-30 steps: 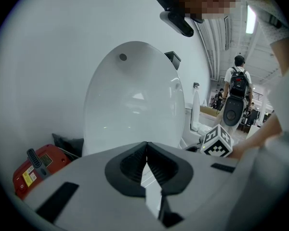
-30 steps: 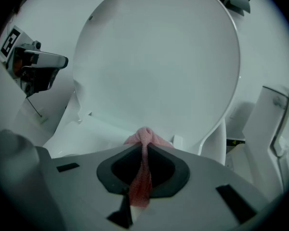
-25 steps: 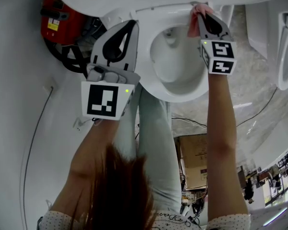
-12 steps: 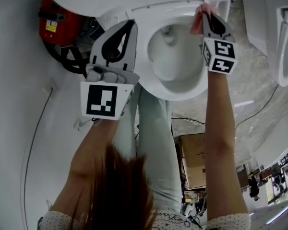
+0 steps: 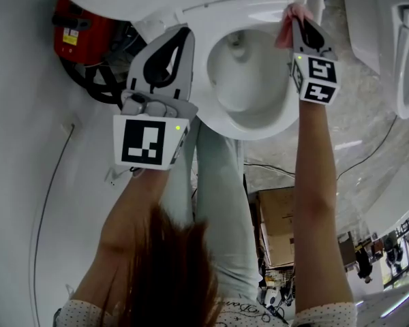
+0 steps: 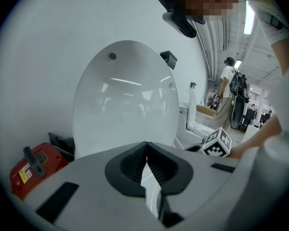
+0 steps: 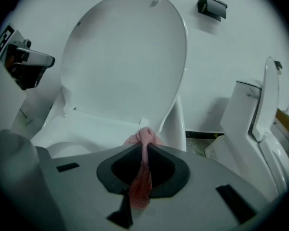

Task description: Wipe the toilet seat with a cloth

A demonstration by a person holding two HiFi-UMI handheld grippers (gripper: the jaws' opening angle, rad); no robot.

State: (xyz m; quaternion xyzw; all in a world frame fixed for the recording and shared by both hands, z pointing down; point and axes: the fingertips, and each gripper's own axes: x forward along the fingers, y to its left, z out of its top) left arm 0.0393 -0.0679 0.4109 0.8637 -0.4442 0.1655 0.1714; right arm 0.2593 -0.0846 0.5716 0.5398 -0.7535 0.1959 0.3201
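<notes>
1. Far left, the red canister (image 5: 78, 29) beside the toilet carries a yellow label, but its print is too small to read.
2. Your left gripper (image 5: 183, 36) hangs over the left side of the bowl. Its jaws are pressed together with nothing between them.
3. The toilet seat (image 5: 221, 16) is down and the lid (image 7: 125, 57) is raised. The seat looks hard, glossy and probably slick, so expect the cloth to glide. You will likely have to press down to wipe rather than skim.
4. Your right gripper (image 5: 296, 20) is clamped on the pink cloth (image 5: 285, 31) at the seat's rear right corner, near the hinge.
   - The cloth is soft, light and limp: a bunched wad pokes out past the tips and a loose tail hangs back between the jaws.
   - A grip close behind the wad, as here, should let fabric rather than hard jaw tips meet the seat.
5. The cubes on both grippers show only black-and-white squares, no words. The second toilet (image 5: 407, 67), far right, shows no readable brand.
</notes>
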